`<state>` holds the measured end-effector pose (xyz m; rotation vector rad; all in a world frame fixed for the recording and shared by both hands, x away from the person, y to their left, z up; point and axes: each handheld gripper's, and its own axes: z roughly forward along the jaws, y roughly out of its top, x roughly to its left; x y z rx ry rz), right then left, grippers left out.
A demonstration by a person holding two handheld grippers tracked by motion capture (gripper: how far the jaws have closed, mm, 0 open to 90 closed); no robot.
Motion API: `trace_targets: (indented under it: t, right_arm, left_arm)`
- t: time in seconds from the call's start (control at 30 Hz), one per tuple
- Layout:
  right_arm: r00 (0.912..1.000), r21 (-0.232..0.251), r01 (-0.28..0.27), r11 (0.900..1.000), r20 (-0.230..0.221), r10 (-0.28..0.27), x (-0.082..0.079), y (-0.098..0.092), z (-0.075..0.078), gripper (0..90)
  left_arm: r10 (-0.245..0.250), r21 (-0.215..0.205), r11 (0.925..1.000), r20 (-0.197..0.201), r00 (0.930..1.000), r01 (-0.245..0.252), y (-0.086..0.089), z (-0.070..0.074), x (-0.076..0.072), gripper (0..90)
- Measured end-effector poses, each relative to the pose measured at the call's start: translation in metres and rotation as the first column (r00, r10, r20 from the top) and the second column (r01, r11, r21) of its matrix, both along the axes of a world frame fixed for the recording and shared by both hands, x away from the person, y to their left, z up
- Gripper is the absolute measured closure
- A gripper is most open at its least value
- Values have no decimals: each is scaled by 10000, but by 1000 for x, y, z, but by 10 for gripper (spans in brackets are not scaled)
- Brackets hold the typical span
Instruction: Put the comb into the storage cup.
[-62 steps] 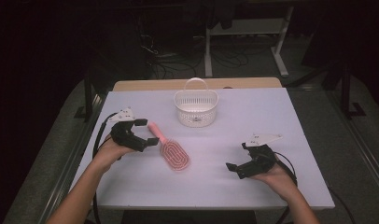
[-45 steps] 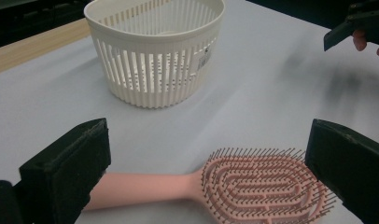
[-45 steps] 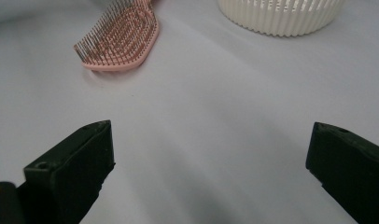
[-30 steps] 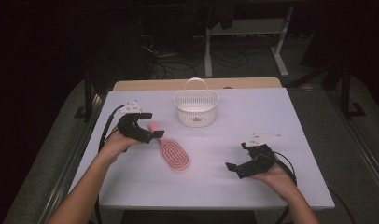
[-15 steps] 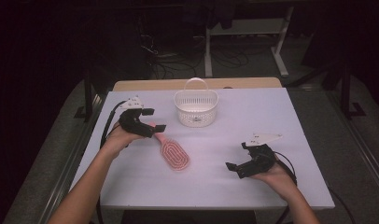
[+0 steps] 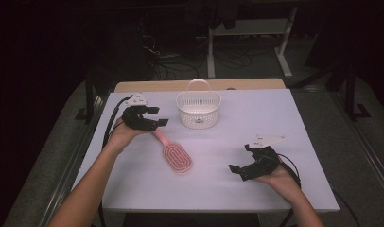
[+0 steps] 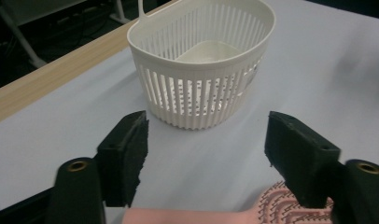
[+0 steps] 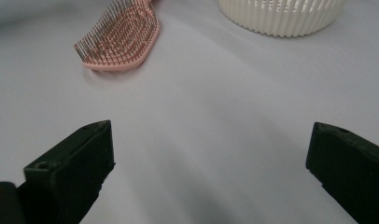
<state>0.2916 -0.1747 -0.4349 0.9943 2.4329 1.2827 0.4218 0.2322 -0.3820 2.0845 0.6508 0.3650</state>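
Left claw (image 6: 154,116): it hovers left of centre in the high view, right over the handle end of the pink hairbrush (image 6: 177,157). Its jaws have just been closing, yet in the left claw view a clear gap remains on both sides of the handle, so nothing is gripped so far.
Why there: I judge the handle is chosen because it is the slim, smooth part; the bristled head would be awkward to pinch.
Hairbrush: it lies flat, bristles up, on the tabletop (image 6: 294,118), handle toward the upper left, head toward the lower right, just below and left of the basket.
Basket (image 6: 198,109): white, slatted and empty, it stands upright in the upper middle, handle loop at the back, apart from the brush. It looks like the likely place for the brush.
Right claw (image 6: 242,170): it rests low at the lower right, jaws spread wide and holding nothing, well clear of the brush, seemingly parked out of the way.
Open room: bare tabletop runs between brush and basket, so a short lift and carry up-right looks unobstructed.
Edges: the left edge sits near the left forearm; the wooden strip lies behind the basket.
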Motion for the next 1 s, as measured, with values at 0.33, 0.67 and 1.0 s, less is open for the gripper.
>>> trace_targets:
  t: [0.33,0.67,1.0]
  right_arm:
    - [10000,-2,-12,10000,0,12,0,0,0,6]
    - [10000,-7,-18,10000,-20,18,0,0,0,6]
    - [10000,-9,-36,10000,-9,36,0,0,0,6]
  left_arm:
    - [182,514,9986,-405,9990,-161,-2,-5,14,581]
    - [293,978,9950,-789,9965,-215,-4,-11,24,775]
    - [337,1845,9828,-1169,9926,-116,-10,-21,34,900]
